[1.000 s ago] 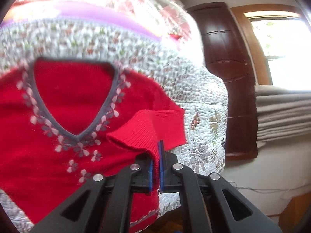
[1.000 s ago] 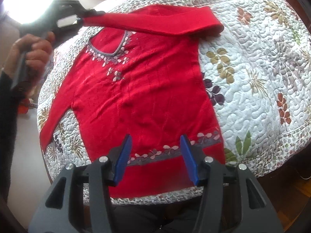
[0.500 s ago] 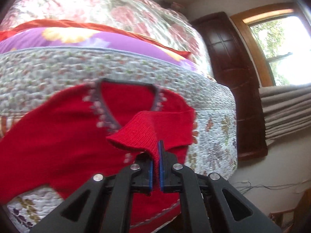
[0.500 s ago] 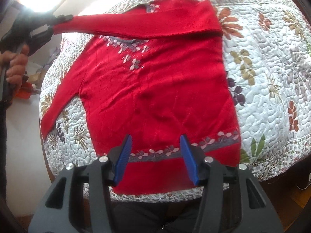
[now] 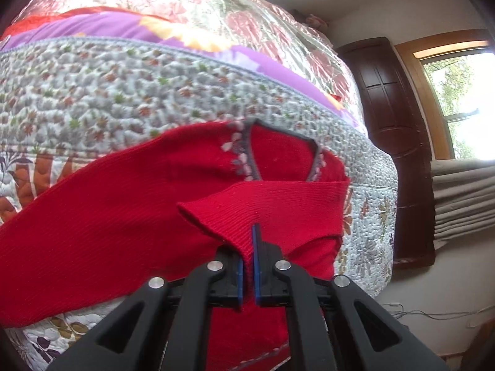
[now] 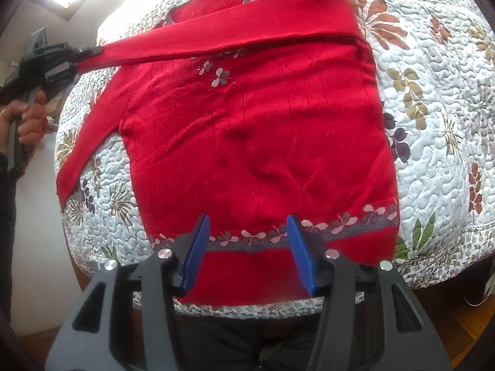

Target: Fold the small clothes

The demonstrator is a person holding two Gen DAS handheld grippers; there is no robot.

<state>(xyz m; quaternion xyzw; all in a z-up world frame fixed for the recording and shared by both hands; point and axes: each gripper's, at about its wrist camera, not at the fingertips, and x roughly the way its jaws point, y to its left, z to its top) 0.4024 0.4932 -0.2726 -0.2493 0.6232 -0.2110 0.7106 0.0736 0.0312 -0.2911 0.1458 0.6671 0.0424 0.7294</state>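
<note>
The right tool (image 6: pixel 249 247) hovers with its blue pads spread wide and nothing between them, just above the near hem of the red sweater (image 6: pixel 256 130), where a grey band with pale flowers runs across. The sweater lies flat, front up, on a quilted floral bedspread (image 6: pixel 433 99) covering the bed; its left sleeve (image 6: pixel 83 142) stretches down toward the near left edge. The other sleeve (image 6: pixel 235 35) is drawn leftward across the chest, off the bed edge (taut, lifted clear of the fabric below). Its cuff (image 5: pixel 225 216) is pinched in the closed left tool (image 5: pixel 247 266), held by a hand (image 6: pixel 26 123) at far left. Beyond the neckline (image 5: pixel 247 154) lie a purple sheet (image 5: pixel 123 31) and a flowered blanket (image 5: pixel 201 3). Far right stand a dark wooden door (image 5: pixel 393 142) and a window (image 5: pixel 458 92).
</note>
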